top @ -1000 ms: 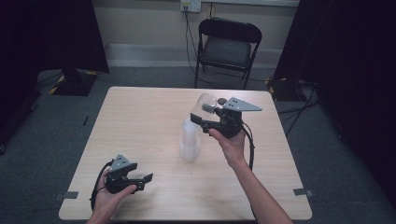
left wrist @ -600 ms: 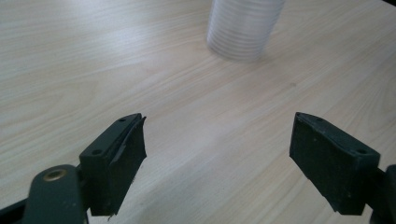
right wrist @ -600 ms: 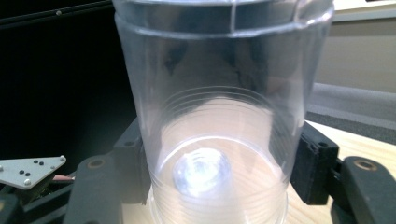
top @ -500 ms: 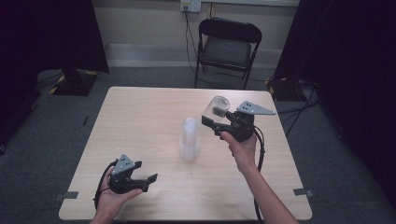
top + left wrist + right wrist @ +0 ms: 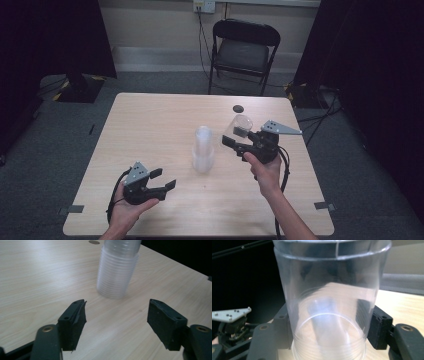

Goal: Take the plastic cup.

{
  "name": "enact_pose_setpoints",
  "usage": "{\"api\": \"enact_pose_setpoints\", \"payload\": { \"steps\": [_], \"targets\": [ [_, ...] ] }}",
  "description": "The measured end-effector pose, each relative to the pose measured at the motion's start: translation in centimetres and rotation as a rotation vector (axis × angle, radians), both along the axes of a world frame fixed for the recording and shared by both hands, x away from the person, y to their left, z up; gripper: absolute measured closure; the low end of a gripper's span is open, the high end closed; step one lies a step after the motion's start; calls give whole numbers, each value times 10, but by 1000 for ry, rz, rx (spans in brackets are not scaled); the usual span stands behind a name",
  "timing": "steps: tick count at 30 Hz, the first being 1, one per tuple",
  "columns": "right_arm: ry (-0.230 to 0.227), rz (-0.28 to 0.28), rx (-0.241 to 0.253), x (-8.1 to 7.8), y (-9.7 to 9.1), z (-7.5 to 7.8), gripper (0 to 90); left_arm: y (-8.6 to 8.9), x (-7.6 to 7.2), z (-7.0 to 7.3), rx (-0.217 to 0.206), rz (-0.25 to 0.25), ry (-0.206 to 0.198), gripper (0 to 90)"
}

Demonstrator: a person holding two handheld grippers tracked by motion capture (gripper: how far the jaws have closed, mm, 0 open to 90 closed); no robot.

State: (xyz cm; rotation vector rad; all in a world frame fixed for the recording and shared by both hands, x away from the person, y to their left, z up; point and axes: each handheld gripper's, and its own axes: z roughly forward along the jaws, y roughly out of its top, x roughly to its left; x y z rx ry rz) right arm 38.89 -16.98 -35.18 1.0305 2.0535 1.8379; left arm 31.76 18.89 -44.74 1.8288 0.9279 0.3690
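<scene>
Here a clear plastic cup (image 5: 329, 302) sits clamped in the right gripper (image 5: 239, 141), raised over the table (image 5: 150, 125) beside the cup stack (image 5: 203, 150). The left gripper (image 5: 162, 180), jaws wide yet just narrowing, holds nothing.

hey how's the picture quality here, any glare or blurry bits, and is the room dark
High view: dim room, black curtains at both sides, the table evenly lit, slightly soft. Left gripper view: a pale sheen on the wood, the stack of cups a little soft, the left gripper sharp. Right gripper view: the clear cup is close and hazy, blurring what lies behind it.
</scene>
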Motion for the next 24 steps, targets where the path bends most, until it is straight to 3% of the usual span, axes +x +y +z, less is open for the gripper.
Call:
{"api": "enact_pose_setpoints", "payload": {
  "steps": [6,9,15,24],
  "targets": [
    [32,9,0,-9,-5,-10,351,-11,9,20,-11,-28,-37,352],
    [40,8,1,-12,-6,-13,350,-21,11,24,-7,-39,-92,359],
    [81,28,-4,-19,-2,-26,350,-39,11,17,-26,-80,-128,412],
    [162,101,28,-26,12,-48,353,-48,4,5,-26,-110,-112,398]
  ]
}}
